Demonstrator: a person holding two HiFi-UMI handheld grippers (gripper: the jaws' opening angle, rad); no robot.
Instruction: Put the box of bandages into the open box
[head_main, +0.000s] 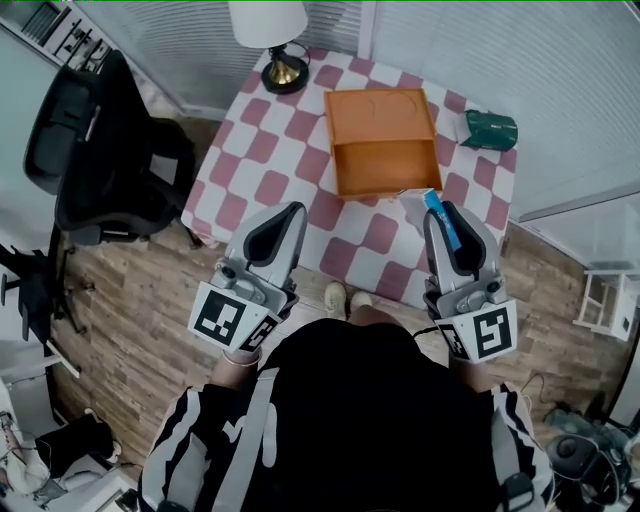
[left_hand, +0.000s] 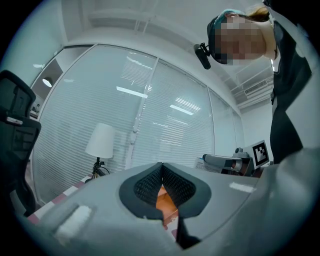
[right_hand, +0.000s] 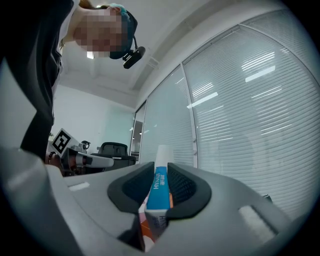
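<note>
The open orange box (head_main: 384, 168) lies on the pink-and-white checked table (head_main: 270, 150), its lid folded back towards the far side. My right gripper (head_main: 441, 212) hovers at the table's near edge, just in front of the box's near right corner, shut on the blue-and-white box of bandages (head_main: 433, 204). In the right gripper view the box of bandages (right_hand: 160, 186) stands edge-up between the pads. My left gripper (head_main: 290, 213) is over the near left part of the table, shut with nothing in it. Through its jaws the orange box (left_hand: 165, 201) shows.
A lamp (head_main: 271, 38) stands at the table's far left corner. A dark green object (head_main: 489, 129) lies at the far right. A black office chair (head_main: 110, 150) stands left of the table, and a white stand (head_main: 606, 300) is on the wooden floor at right.
</note>
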